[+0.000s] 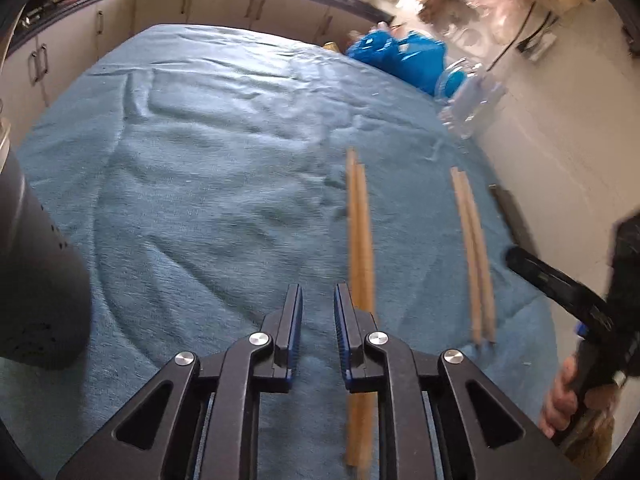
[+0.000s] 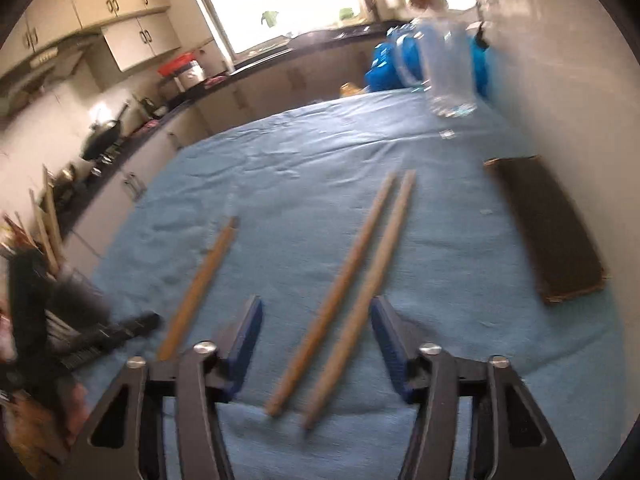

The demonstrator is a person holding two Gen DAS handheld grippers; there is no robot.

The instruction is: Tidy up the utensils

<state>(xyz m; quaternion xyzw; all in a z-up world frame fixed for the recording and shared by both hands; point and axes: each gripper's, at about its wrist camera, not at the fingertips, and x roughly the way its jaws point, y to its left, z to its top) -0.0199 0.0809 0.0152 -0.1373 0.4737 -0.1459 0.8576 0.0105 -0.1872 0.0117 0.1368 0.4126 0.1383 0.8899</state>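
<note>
Two pairs of wooden chopsticks lie on the blue cloth (image 1: 200, 160). In the left wrist view one pair (image 1: 360, 240) runs under my left gripper's right finger, outside the jaws. My left gripper (image 1: 318, 300) is open by a narrow gap, with only cloth showing in it. The other pair (image 1: 474, 256) lies further right. In the right wrist view that pair (image 2: 348, 288) lies on the cloth between the fingers of my right gripper (image 2: 316, 324), which is open, its pads clear of the sticks. The first pair (image 2: 204, 284) lies to the left.
A dark perforated holder (image 1: 36, 264) stands at the cloth's left edge. A flat dark block (image 2: 548, 232) lies by the wall on the right. A clear glass jug (image 2: 444, 68) and a blue bag (image 2: 384, 64) sit at the far end. A hand (image 1: 560, 392) holds the right gripper (image 1: 560, 288).
</note>
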